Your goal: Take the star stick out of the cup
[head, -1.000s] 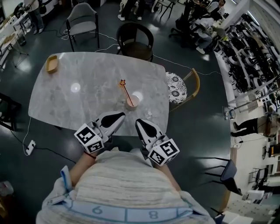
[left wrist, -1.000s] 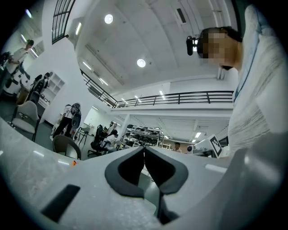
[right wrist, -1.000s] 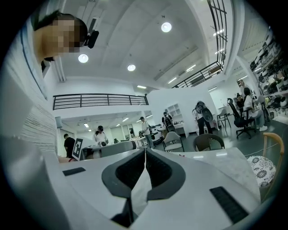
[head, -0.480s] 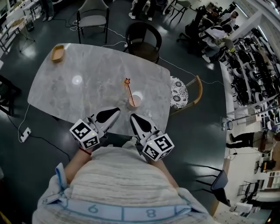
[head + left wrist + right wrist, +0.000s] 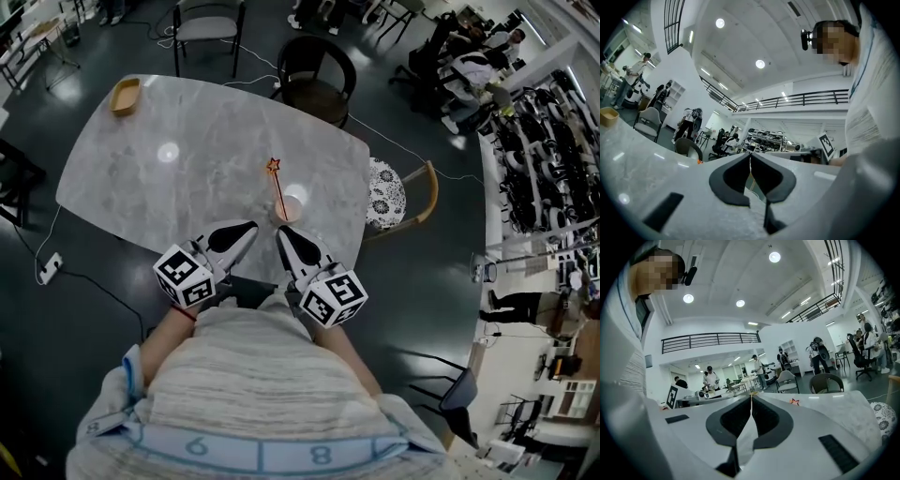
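A small pale cup stands on the marble table near its front edge. The star stick leans in it, its orange star pointing up and to the far left. My left gripper is shut and empty, just left of and nearer than the cup. The right gripper is also shut and empty, right in front of the cup. The star shows as a small orange speck in the left gripper view, left of the closed jaws. In the right gripper view the star lies right of the closed jaws.
A small wooden tray sits at the table's far left corner. A dark chair and a grey chair stand behind the table, and a chair with a patterned cushion at its right. People are working in the background.
Both grippers have moved forward over the table's front edge and closer to the cup, drawing nearer to each other. Both stay shut. The stick and cup have not moved.
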Tool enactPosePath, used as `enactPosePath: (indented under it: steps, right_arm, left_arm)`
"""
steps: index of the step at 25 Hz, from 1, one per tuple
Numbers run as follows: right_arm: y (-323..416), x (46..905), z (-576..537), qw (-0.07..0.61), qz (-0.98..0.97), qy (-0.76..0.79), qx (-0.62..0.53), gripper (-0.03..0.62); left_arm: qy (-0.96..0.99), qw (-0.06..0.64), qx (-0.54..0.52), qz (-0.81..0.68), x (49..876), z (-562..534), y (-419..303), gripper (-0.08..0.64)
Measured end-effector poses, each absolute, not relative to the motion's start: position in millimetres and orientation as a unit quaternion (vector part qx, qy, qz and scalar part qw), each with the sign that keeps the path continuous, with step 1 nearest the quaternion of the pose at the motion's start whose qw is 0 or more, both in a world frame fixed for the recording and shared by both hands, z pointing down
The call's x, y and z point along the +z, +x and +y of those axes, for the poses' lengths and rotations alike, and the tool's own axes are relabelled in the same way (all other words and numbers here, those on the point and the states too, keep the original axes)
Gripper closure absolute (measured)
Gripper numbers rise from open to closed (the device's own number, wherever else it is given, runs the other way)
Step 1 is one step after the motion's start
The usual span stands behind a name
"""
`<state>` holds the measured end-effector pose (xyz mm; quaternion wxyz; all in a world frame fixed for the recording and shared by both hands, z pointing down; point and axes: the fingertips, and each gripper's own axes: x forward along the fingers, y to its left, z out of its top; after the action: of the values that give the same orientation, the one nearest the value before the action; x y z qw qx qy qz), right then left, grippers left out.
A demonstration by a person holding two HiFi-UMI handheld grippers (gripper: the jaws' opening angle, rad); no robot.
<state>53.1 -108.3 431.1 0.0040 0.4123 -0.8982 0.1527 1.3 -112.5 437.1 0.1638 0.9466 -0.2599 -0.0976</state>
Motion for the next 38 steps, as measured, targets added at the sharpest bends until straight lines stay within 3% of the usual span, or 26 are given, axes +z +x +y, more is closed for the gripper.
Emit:
enactPosePath:
  steps: [18,38]
  right_arm:
    - [56,476,-149,0.039,-0.889,0.423,0.171,0.581]
    - [53,517,-190,0.128,-0.880,0.431,0.154,0.581]
  left_arm:
    - [0.938,0.183,-0.049,-0.290,486,-127,0,0.543]
    - [0.931,0.207,-0.055,-0.295,495,-124,-11,0.543]
